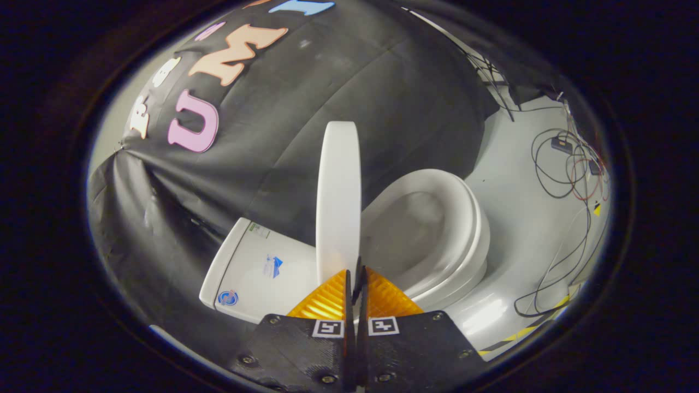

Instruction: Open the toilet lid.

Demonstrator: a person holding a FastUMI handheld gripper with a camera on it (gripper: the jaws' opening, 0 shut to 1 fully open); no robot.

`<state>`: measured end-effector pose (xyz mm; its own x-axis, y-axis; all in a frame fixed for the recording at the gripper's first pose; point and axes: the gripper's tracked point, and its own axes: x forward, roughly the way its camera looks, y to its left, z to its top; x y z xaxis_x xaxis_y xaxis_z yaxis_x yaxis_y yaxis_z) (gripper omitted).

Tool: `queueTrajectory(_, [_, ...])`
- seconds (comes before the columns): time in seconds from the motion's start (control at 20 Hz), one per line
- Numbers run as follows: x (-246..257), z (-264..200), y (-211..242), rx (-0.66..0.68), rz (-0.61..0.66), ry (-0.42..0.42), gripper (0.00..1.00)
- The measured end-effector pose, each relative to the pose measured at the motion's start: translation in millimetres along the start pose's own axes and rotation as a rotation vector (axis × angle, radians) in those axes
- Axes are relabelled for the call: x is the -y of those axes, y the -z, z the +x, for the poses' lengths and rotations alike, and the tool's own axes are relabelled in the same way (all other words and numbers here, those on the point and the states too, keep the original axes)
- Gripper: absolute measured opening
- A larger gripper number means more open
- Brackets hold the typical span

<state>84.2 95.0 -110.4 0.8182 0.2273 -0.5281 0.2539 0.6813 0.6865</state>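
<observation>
The white toilet lid [338,202] stands raised and is seen edge-on, rising just beyond the fingers. To one side of it lies the open seat and bowl [431,229]; to the other is the white tank [256,270] with small stickers. My gripper [357,275] is shut, its two fingers pressed together with nothing between them. The fingertips sit right at the lid's near edge; whether they touch it I cannot tell.
The booth's black cloth wall [327,98] hangs behind the toilet. The pale floor [519,185] beyond the bowl carries loose cables and small boxes [568,158]. A yellow-and-black tape strip [524,330] runs along the floor near the toilet's base.
</observation>
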Motion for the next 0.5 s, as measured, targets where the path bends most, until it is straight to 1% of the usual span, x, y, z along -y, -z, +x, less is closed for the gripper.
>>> queueTrajectory(0.2, [-7.5, -2.9, -3.4, 0.011, -0.072, 0.003, 0.02])
queueTrajectory(0.4, [-14.5, -4.1, -1.9, 0.016, -0.189, 0.044, 0.02])
queueTrajectory(0.5, [-18.3, -5.5, -3.4, 0.025, -0.219, 0.050, 0.02])
